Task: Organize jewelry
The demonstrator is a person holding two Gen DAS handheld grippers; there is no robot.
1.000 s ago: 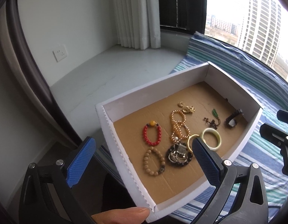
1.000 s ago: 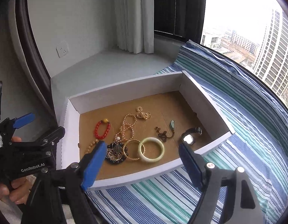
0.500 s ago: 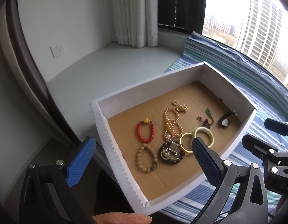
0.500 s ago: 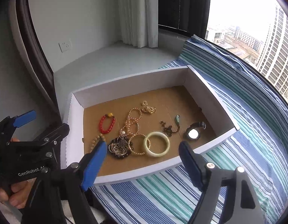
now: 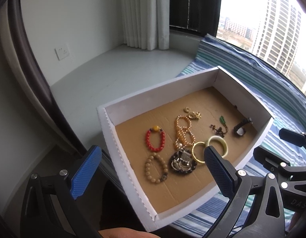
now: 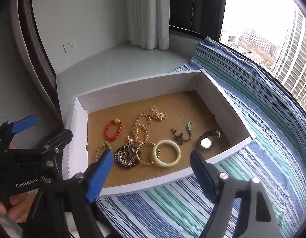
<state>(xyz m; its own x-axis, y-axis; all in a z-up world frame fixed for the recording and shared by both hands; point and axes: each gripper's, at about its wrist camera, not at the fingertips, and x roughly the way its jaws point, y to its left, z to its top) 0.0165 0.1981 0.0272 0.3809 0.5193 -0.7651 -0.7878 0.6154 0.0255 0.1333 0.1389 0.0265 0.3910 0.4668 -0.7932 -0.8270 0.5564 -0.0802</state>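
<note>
Sitting on a striped blue-green cushion (image 6: 242,178) by the window: a shallow white box (image 6: 133,93) with a brown cardboard floor, holding all the jewelry. Lying loose and partly piled, not sorted into groups; fitting either a tidy-up under way or one barely advanced, with nothing here settling which.

Crowding toward the near wall, in the right wrist view: pale green bangle (image 6: 167,153), thin gold bangle (image 6: 147,153) overlapping its left edge, dark bead ring with tangled silver chain (image 6: 127,157) touching the gold one. Lying apart further back: red bead bracelet (image 6: 113,130), pearl strand (image 6: 141,128) running lengthwise front-to-back, gold clasp cluster (image 6: 158,114). Resting off to the right: watch (image 6: 207,139), small green pendant on a cord (image 6: 189,126). Peeking out behind the right gripper's left finger: wooden bead bracelet (image 5: 156,168).

Hovering above and just short of the box: right gripper (image 6: 152,173), spread wide, gripping nothing, framing the near cluster dead ahead and below. Hanging likewise at the box's left corner: left gripper (image 5: 153,170), spread wide, carrying nothing, nearer the wooden and red bracelets.

Judging the right gripper better placed for the pale bangle, lying flat, so needing a pinch across one rim.
</note>
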